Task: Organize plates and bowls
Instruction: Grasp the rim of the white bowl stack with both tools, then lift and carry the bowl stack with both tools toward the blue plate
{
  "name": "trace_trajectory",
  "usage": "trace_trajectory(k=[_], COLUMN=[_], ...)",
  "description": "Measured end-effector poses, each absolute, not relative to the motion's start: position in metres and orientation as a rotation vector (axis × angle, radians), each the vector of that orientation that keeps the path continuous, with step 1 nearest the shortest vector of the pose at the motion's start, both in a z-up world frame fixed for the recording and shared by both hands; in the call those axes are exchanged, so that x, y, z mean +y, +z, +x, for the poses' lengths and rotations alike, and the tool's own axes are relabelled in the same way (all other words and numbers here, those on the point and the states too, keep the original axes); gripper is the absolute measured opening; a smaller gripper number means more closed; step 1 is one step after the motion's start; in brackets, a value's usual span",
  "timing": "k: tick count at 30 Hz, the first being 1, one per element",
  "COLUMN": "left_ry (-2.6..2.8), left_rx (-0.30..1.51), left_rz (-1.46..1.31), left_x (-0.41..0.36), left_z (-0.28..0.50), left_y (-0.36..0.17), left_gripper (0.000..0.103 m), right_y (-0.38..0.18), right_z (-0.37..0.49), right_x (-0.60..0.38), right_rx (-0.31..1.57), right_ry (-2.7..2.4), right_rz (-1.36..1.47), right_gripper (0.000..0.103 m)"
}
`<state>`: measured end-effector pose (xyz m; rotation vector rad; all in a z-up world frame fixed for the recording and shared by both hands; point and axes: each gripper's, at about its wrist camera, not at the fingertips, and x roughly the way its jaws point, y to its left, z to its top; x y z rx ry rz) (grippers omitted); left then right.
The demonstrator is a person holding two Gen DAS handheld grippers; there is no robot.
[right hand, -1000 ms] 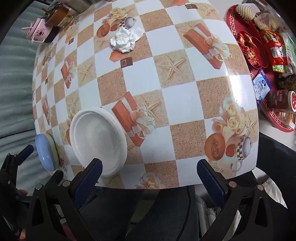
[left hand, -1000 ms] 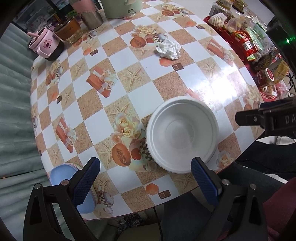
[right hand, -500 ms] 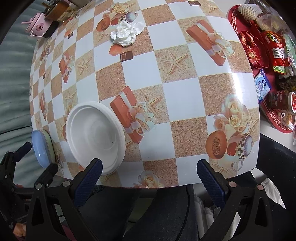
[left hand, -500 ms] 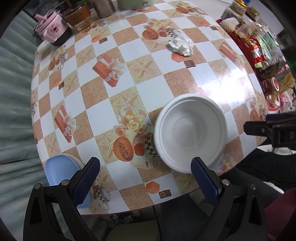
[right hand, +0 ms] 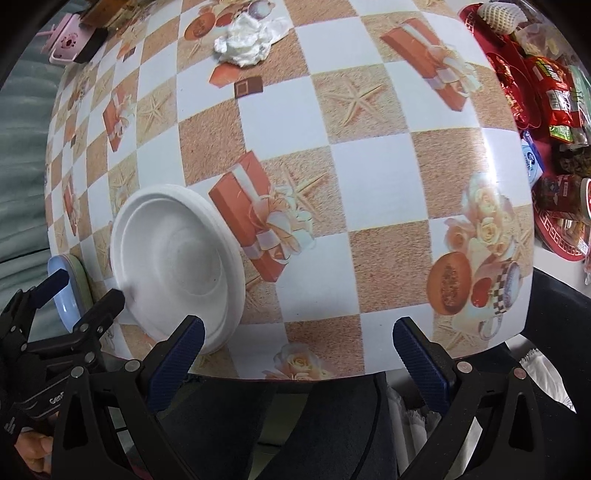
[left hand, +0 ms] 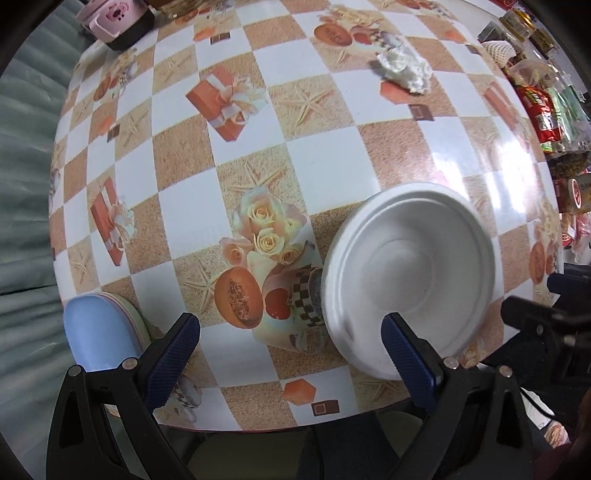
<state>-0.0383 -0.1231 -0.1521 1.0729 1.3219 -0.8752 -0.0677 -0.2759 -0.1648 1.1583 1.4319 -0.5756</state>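
Judging progress: early stage, nothing gripped at this moment.

- White bowl sits upright on the tabletop, near the front edge, on its own.
- Blue plate stack at the tabletop's front left corner: blue one on top, pinkish and greenish rims showing under it (can't count how many). That looks like the part already gathered.
- Left gripper hovers at the front edge, fingers spread wide and holding nothing. Right finger overlaps the bowl's near rim in the view; left finger sits close to the plate stack. Can't tell whether either actually touches.
- Right gripper is also spread wide and empty, over the front edge, right of the bowl. Its left finger overlaps the bowl rim in that view; contact unclear.
- Right wrist view also shows the left gripper low beside the bowl, between it and the blue plates.

Left to do, my read: bowl still separate from the stack, so it needs grabbing by the rim and placing with or beside the plates. No other plates or bowls visible.

Unrelated clutter: crumpled tissue, pink mug, snack tray off to the right.
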Motion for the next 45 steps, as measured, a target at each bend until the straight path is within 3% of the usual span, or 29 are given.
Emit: trace_trajectory(k=[23, 45], left_ry=[-0.761, -0.800], left_rx=[1.390, 1.457], left_rz=[1.056, 0.984], left_x=[-0.136, -0.135], left_z=[-0.025, -0.017], left_y=[-0.206, -0.223], left_gripper=[0.100, 0.103], right_y=[-0.207, -0.248], right_z=[-0.029, 0.001], right_x=[-0.282, -0.271], right_rx=[1.501, 1.510], right_ry=[-0.605, -0.555], right_rz=[1.071, 1.097], right_gripper=[0.103, 0.103])
